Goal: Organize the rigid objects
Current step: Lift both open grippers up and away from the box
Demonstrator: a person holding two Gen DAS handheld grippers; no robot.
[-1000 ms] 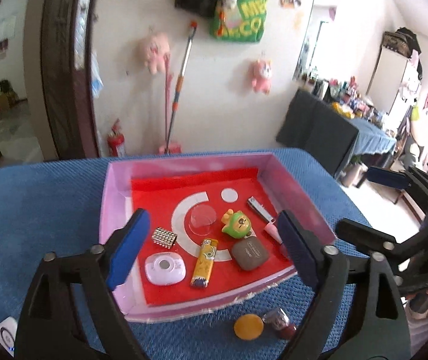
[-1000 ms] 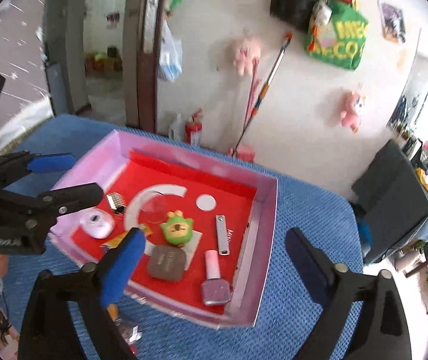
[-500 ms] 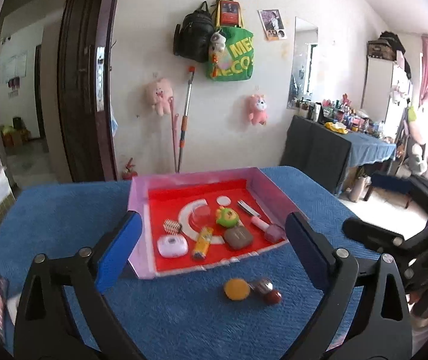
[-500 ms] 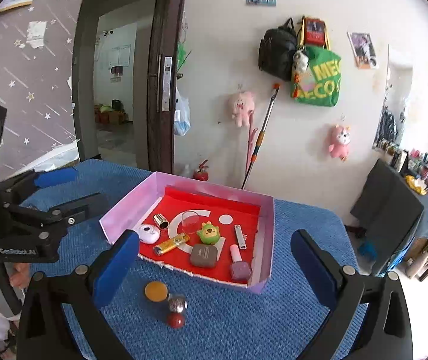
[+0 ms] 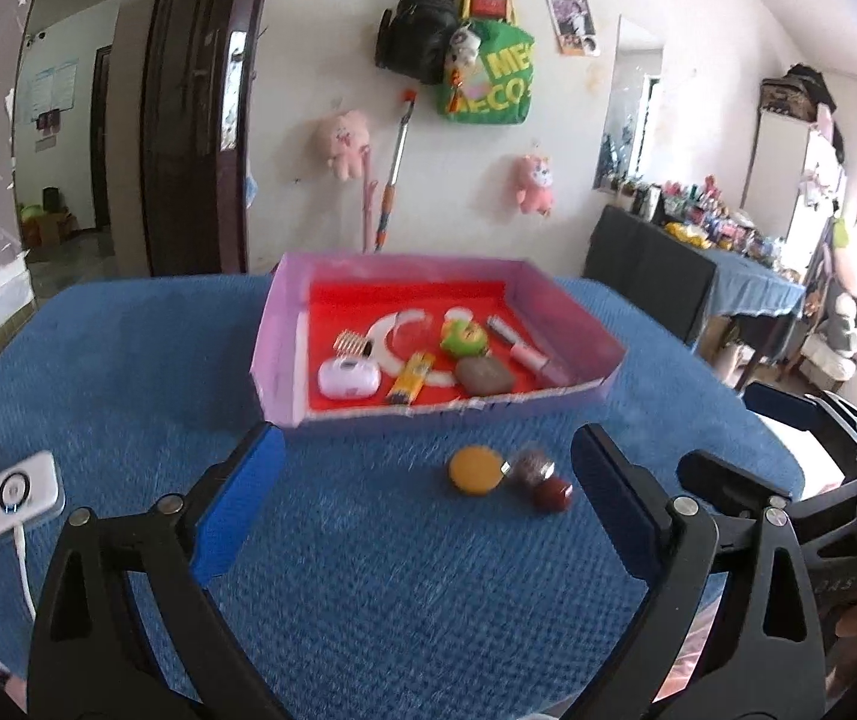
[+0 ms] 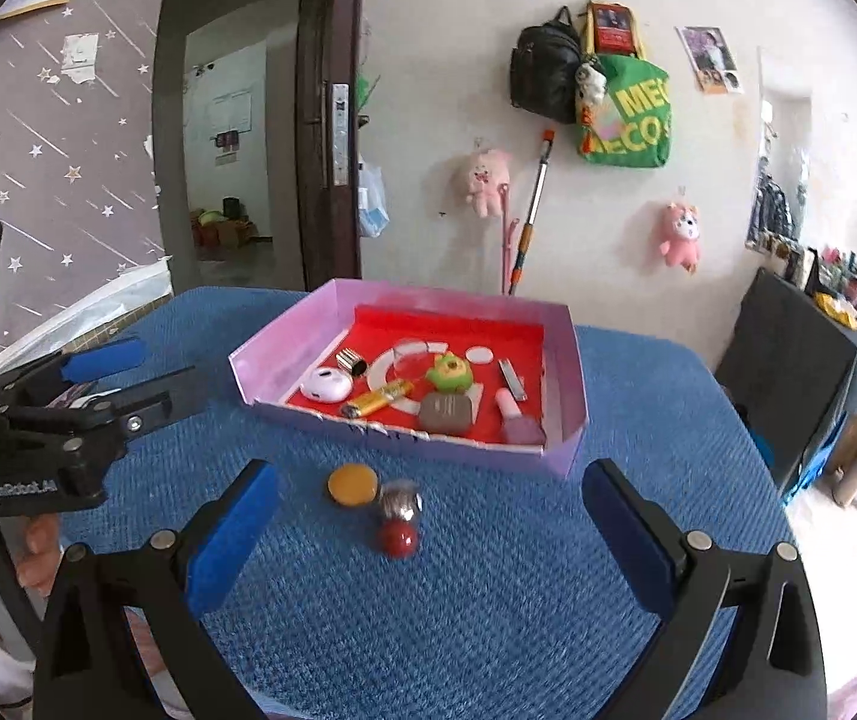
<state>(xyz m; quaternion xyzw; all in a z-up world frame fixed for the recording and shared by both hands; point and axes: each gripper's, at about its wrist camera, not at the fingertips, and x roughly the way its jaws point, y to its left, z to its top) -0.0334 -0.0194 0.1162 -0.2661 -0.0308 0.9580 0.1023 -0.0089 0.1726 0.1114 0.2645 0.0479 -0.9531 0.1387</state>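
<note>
My left gripper point(image 5: 422, 501): jaws spread, empty | my right gripper point(image 6: 428, 531): jaws spread, empty | orange disc point(image 6: 352, 484) beside pink tray point(image 6: 566, 420)

Rough woven blue tablecloth point(image 5: 368, 570)

A lived-in home room: plush toys point(image 6: 487, 180) hang on a white wall beside a backpack point(image 6: 542, 81), a green tote point(image 6: 629, 120) and a mop point(image 6: 530, 210). A dark wooden door point(image 6: 332, 120) opens onto a hallway, and a side table point(image 5: 710, 240) is crowded with bottles.
</note>
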